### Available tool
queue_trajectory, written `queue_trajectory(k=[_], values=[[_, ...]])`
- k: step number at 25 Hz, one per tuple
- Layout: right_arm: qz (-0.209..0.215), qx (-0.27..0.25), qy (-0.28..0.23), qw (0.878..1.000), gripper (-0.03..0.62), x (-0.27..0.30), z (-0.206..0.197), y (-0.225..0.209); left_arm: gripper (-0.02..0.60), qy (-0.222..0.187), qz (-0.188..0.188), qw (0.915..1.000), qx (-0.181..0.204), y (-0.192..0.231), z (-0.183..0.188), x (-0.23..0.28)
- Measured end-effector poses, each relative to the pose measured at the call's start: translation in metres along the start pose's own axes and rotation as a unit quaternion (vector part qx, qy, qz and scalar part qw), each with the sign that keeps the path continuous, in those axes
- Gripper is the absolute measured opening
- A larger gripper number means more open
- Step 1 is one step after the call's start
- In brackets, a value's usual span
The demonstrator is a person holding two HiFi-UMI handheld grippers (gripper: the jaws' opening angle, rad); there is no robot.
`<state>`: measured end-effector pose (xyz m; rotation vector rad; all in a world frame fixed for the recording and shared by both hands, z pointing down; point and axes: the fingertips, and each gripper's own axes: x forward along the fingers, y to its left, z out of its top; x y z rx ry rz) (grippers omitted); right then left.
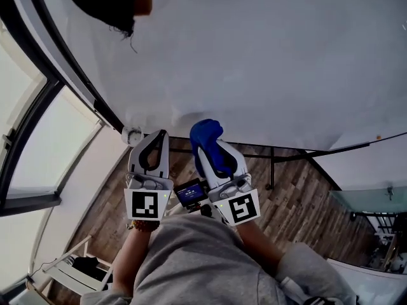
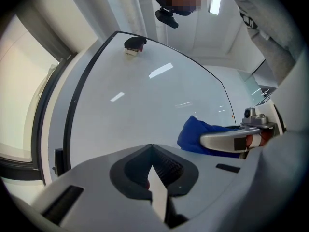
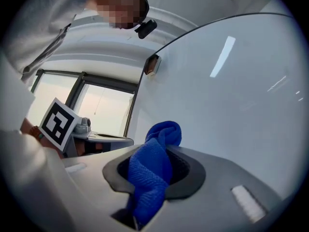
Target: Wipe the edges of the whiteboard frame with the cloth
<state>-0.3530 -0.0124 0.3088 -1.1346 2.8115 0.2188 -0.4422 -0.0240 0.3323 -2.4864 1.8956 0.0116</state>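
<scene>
Nearest the head camera is the person's grey sweatshirt (image 1: 197,259), and both forearms reach forward from it. The left gripper (image 2: 152,149) has its jaws closed together with nothing between them. In the head view its tips sit just beside the white corner fitting (image 1: 132,135) at the whiteboard's lower left corner. The right gripper (image 3: 161,146) is just beside the left one, and its jaws are clamped on a blue cloth (image 3: 154,178). The cloth's bunched end sticks out past the jaw tips and lies at the lower edge of the whiteboard (image 1: 267,56); contact with it cannot be made out. The dark frame (image 2: 72,115) runs up the board's left side. A board eraser (image 2: 135,44) sits at the board's far edge. Below the board lies a wood-plank floor (image 1: 299,196), and a window (image 1: 51,145) stands to the left.
</scene>
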Motion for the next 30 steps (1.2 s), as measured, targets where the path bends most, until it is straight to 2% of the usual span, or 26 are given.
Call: queue_trajectory(k=[6, 14, 25, 30], values=[[-0.011, -0.005, 0.012, 1.000, 0.098, -0.003, -0.009, -0.001, 0.008, 0.012, -0.008, 0.9999, -0.005, -0.007, -0.015, 0.000], [0.001, -0.003, 0.023, 1.000, 0.098, -0.002, -0.013, 0.002, 0.008, 0.027, -0.003, 0.9995, -0.016, -0.003, -0.023, -0.005], [0.011, 0.002, 0.033, 0.999, 0.098, 0.007, -0.020, 0.001, 0.008, 0.028, 0.005, 0.9993, -0.026, 0.008, -0.027, -0.003], [0.006, 0.008, 0.028, 1.000, 0.098, 0.008, -0.019, -0.006, 0.008, 0.028, -0.006, 0.9986, -0.044, 0.006, -0.034, 0.002]])
